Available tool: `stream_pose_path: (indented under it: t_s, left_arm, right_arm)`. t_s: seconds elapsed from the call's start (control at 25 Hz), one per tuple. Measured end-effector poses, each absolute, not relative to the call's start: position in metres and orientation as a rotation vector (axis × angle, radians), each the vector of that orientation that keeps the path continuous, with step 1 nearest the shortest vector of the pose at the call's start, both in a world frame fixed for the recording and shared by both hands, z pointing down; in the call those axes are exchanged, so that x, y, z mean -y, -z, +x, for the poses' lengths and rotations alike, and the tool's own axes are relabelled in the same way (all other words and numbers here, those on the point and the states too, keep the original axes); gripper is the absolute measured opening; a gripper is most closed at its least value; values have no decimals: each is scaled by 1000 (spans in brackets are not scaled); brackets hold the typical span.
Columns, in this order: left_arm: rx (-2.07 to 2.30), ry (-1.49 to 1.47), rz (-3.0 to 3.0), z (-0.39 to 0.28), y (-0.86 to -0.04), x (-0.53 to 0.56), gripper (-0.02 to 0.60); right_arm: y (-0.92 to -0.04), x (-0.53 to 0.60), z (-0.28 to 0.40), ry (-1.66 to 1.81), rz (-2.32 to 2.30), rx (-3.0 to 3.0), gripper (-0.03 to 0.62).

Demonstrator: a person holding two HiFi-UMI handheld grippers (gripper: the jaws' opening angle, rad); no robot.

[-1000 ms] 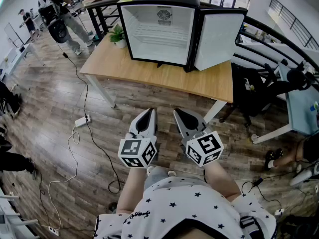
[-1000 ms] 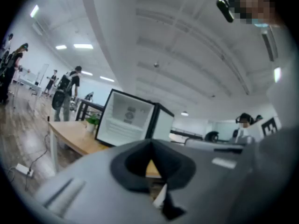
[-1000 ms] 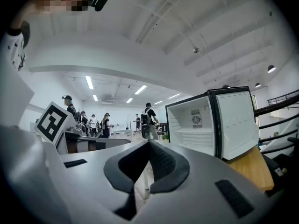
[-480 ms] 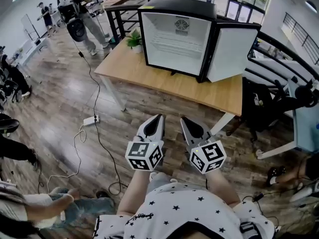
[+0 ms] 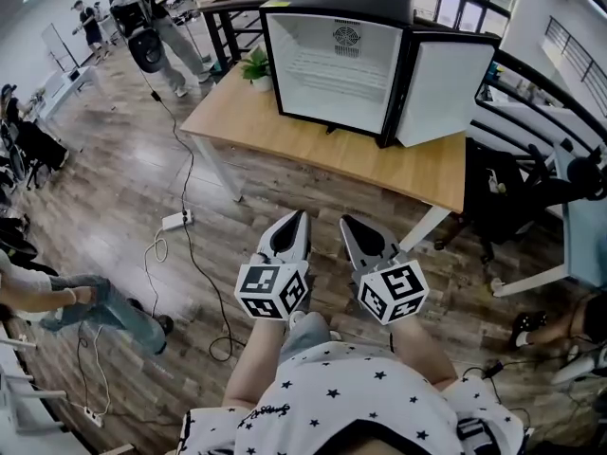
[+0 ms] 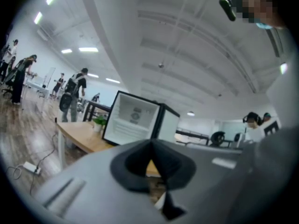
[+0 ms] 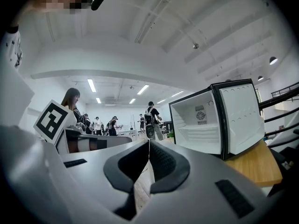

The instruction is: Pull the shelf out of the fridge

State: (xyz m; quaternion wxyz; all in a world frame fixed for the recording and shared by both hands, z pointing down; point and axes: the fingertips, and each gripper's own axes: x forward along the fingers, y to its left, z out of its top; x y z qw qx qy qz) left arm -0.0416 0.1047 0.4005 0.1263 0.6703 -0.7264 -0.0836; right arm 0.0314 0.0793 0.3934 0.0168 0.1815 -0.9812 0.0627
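A small black fridge (image 5: 338,0) stands on the wooden bench (image 5: 313,145), its door (image 5: 446,81) swung wide open to the right of the white cavity. The wire shelf (image 5: 327,68) lies level inside the fridge, about halfway up the cavity and wholly within it. Both claws hover well short of the fridge, out over the wooden floor (image 5: 123,178) in front of it, pointing toward its open front. The left claw (image 5: 303,215) is clenched, its dark pads meeting at the tips with nothing between them. The right claw (image 5: 344,220), just beside it on the side nearer the fridge's door, is likewise clenched and empty. Neither claw touches the fridge, the shelf or the bench. A potted plant (image 5: 254,64) stands on the bench just left of the fridge. Farther left of the fridge and behind it, a person with a backpack (image 5: 142,22) stands on the floor. A white power strip (image 5: 176,220) lies on the floor in front of the fridge and to its left, with a cable running from it.
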Motion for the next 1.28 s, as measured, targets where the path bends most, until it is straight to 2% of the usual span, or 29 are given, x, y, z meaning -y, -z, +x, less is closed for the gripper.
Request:
stream_pose_path:
  t_s: [0.72, 1.28]
  left_arm:
    - [2083, 246, 1942, -69, -412, -43, 5]
    - [1999, 191, 1982, -129, -422, 55, 5]
  right_arm:
    - [-405, -16, 15, -220, 633, 3020, 21]
    - [-405, 85, -45, -245, 717, 2990, 21]
